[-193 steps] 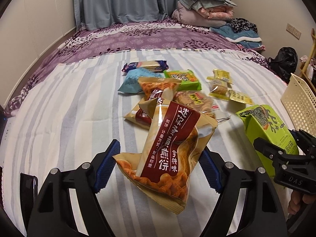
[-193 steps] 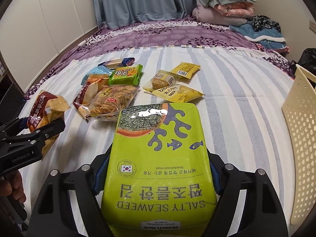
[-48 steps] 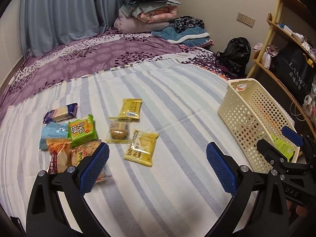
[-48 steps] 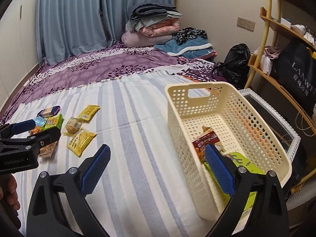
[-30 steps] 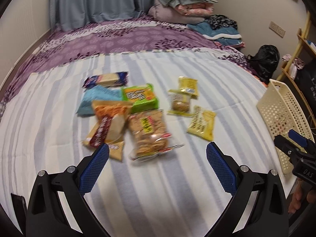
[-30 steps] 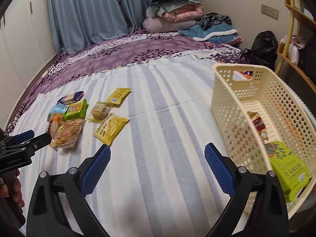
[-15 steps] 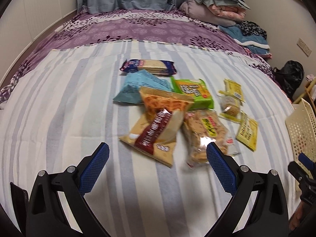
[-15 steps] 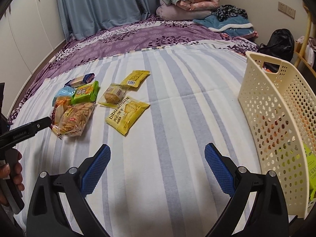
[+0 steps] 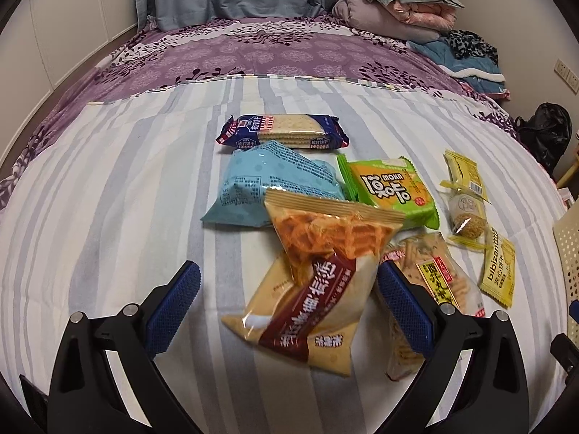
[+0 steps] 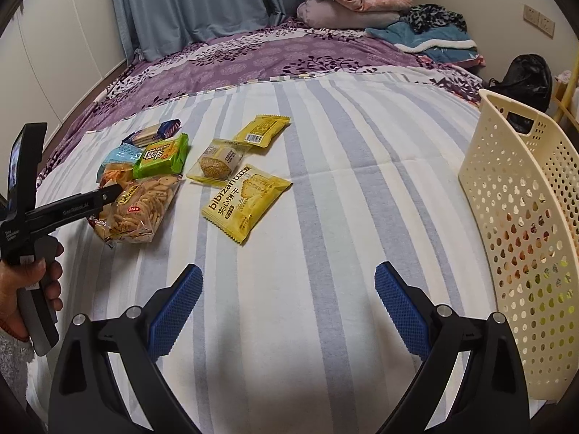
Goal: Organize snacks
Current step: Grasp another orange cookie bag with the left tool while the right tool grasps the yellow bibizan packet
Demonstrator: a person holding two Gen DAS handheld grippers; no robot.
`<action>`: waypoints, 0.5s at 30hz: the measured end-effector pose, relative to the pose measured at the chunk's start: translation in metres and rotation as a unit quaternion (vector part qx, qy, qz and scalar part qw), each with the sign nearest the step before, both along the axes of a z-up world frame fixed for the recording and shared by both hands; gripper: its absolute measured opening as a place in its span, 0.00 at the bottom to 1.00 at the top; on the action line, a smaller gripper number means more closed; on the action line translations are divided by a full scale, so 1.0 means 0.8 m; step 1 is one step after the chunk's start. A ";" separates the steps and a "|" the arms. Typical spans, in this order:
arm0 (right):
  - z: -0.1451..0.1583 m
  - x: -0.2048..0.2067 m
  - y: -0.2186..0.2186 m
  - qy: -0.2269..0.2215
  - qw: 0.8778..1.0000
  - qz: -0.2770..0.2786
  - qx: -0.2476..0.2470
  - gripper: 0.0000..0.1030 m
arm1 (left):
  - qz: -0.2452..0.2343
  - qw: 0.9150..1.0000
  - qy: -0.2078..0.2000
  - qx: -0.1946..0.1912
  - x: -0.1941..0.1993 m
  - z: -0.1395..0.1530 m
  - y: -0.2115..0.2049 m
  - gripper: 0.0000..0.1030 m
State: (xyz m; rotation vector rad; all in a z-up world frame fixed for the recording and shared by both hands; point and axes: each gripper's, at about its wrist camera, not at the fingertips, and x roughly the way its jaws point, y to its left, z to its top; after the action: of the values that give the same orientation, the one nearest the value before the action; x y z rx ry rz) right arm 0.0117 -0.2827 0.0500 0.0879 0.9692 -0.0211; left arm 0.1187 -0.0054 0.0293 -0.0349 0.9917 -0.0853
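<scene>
The striped white and blue-grey bed sheet [image 9: 108, 217] looked like soft, matt woven cloth, and the purple floral bedspread [image 9: 289, 50] beyond it was matt cloth too. The tan and maroon snack bag [image 9: 307, 311] was glossy plastic film that caught the light, as was the clear crinkled bag of biscuit sticks [image 10: 143, 209]. The yellow sandwich-biscuit packet [image 10: 246, 200] had a duller sheen. The cream perforated basket [image 10: 524, 224] was smooth hard plastic. The left gripper [image 9: 289, 307] had matt black plastic arms, with pads [image 9: 173, 307] of blue dimpled rubber.
</scene>
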 end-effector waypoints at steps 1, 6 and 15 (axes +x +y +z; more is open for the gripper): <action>-0.002 0.001 0.000 0.001 1.000 0.000 0.000 0.93 | -0.003 1.000 -0.001 -0.003 0.001 -0.001 0.000 0.92; -0.011 0.012 0.006 0.008 1.000 0.001 0.003 0.93 | -0.023 1.000 -0.004 -0.021 0.002 -0.004 -0.001 0.72; -0.029 0.054 0.022 0.010 1.000 0.011 -0.002 0.92 | -0.028 0.999 -0.001 -0.028 -0.007 -0.014 0.007 0.61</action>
State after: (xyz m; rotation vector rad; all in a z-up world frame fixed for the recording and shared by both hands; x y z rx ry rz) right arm 0.0552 -0.2654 0.0267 0.0730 0.9905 -0.0049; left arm 0.1131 -0.0001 0.0181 -0.0583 0.9874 -0.1651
